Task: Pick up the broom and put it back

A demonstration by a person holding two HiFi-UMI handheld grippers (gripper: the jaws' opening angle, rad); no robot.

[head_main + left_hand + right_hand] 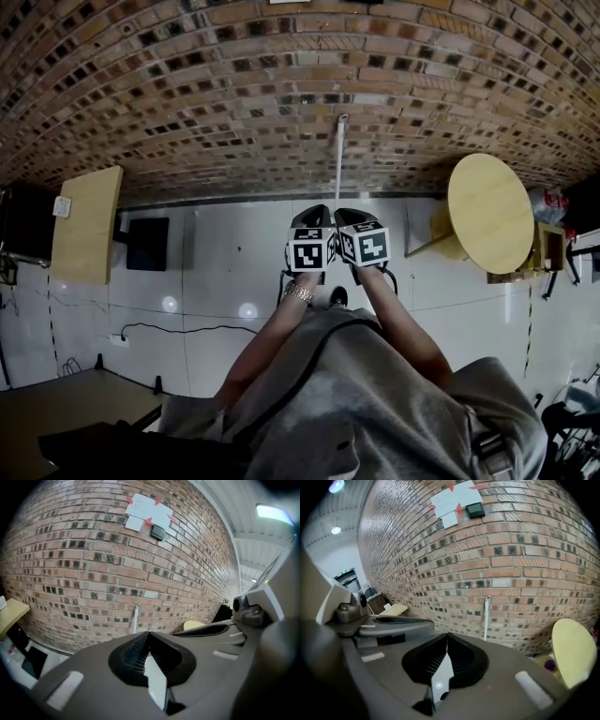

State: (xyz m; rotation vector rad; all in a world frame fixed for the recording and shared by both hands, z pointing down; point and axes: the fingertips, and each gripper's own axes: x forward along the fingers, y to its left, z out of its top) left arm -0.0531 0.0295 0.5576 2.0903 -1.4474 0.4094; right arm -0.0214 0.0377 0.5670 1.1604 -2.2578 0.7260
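The broom shows only as a thin white handle (338, 159) leaning upright against the brick wall, straight ahead of both grippers; its head is hidden behind them. The same handle (135, 618) stands just above my left gripper's tips, and the handle (486, 618) lies up and right of my right gripper's tips. My left gripper (315, 216) and right gripper (350, 217) are held side by side, well short of the wall. The left gripper (149, 633) is shut with nothing in it. The right gripper (447, 635) is shut and empty too.
A round yellow tabletop (489, 214) stands on edge at the right by the wall. A wooden table (86, 225) and a black box (148, 244) are at the left. A black cable (178, 328) runs over the white floor. Papers (147, 510) hang taped on the brick wall.
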